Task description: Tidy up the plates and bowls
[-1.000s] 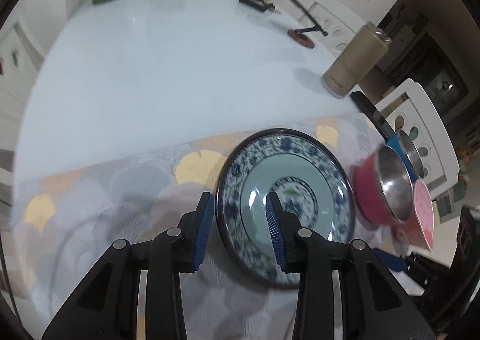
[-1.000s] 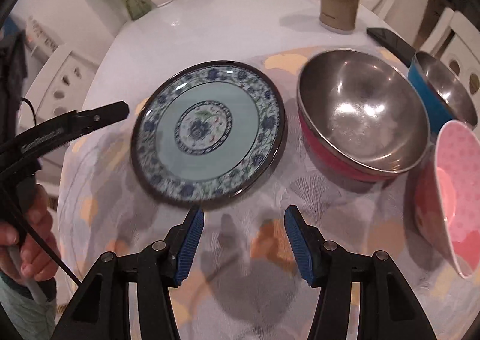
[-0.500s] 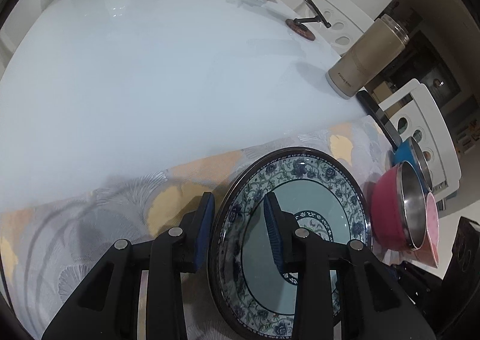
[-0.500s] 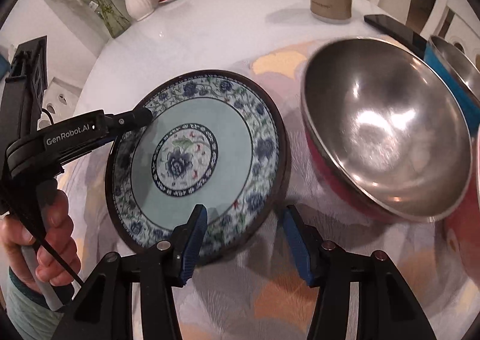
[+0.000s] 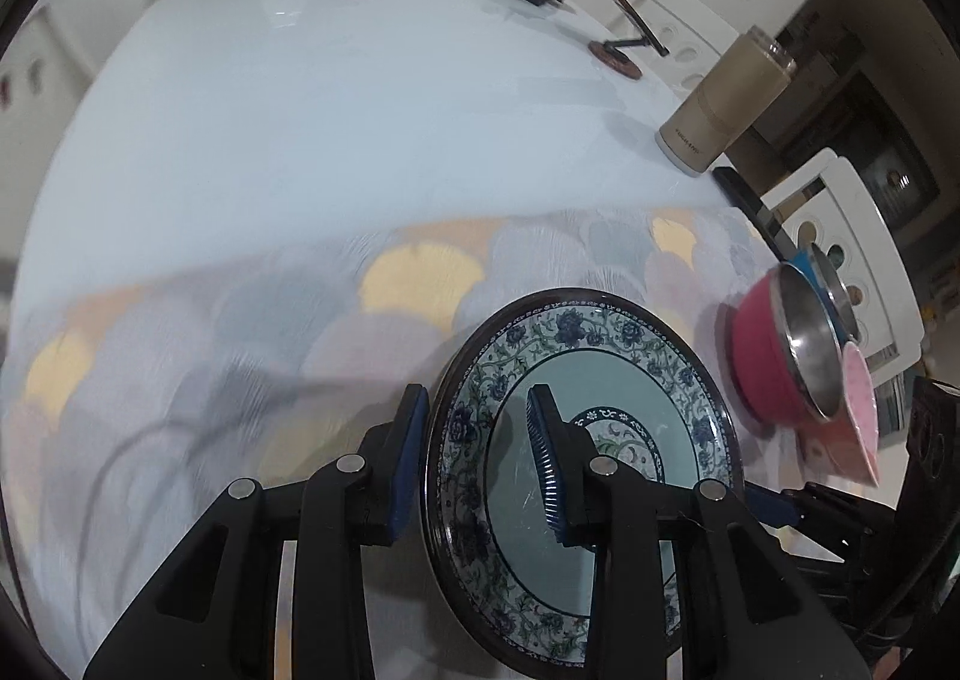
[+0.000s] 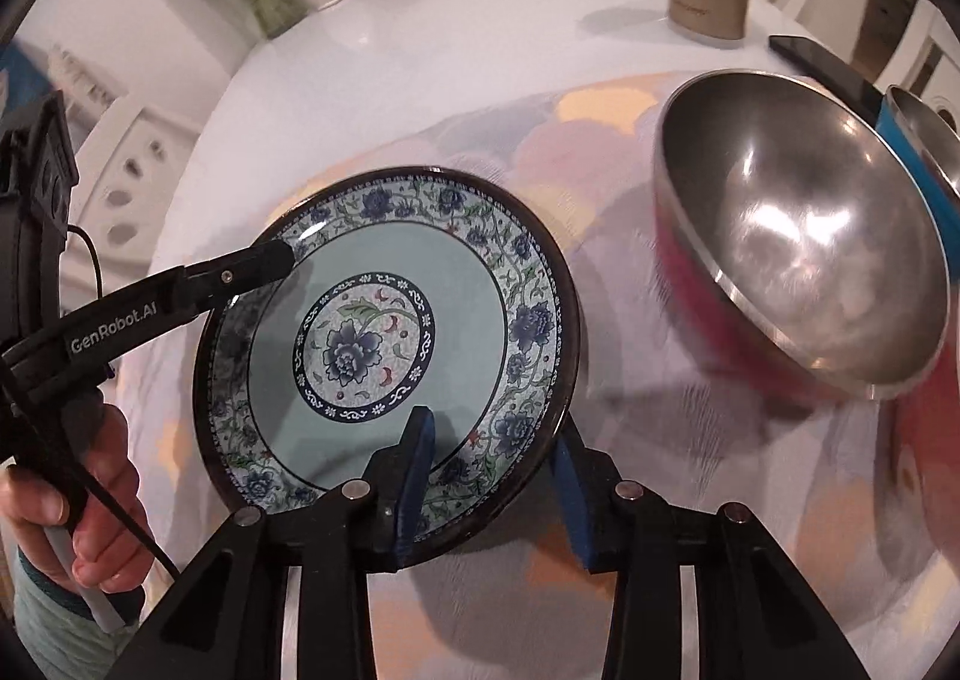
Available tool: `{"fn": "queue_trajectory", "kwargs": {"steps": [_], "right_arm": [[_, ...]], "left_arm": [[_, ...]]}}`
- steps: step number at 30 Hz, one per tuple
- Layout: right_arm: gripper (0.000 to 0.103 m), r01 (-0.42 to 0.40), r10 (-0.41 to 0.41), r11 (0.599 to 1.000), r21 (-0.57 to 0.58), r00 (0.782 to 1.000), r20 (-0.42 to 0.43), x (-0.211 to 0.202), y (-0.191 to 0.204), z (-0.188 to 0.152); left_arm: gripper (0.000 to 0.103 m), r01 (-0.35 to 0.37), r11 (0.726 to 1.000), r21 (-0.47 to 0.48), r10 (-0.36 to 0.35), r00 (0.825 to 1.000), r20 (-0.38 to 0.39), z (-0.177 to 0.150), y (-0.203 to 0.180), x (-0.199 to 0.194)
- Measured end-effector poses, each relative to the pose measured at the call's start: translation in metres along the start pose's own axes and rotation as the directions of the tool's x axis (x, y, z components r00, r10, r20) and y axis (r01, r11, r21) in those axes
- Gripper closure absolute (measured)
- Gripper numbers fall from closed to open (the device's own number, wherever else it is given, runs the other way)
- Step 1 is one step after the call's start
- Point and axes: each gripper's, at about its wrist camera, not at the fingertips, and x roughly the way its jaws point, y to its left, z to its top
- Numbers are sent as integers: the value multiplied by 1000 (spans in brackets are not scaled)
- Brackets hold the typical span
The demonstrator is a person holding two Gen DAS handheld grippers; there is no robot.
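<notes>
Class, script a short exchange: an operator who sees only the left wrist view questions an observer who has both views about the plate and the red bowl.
Operator: My left gripper has the plate by its rim. Where is the right gripper?
Observer: The right gripper straddles the rim roughly opposite yours, with one finger over the plate and one outside it. Its jaws are closing.
Operator: I see the red bowl only side-on. Is anything in it?
Observer: No, its steel inside is empty.
</notes>
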Motion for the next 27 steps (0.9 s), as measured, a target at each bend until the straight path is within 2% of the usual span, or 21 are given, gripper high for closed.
{"fn": "queue_trajectory", "kwargs": {"steps": [5,9,19,27], "right_arm": [[65,-37,36,998,-54,999,-10,-22,13,-20],[65,-81,82,991,-104,997,4,-54,26,-36],[65,-134,161,958,-254,983,86,-137,51,-88],[65,-121,205,907,-404,964,172,-187,78,-128]], "left_arm": [[73,-61,998,-20,62,997,49,-34,-6,-45],[73,-79,995,-54,84,992,98,-61,-13,-86],[73,-154,982,-107,176,952,250,-124,-35,-183],[73,-189,970,-151,228,925,305,-171,-55,-226]]}}
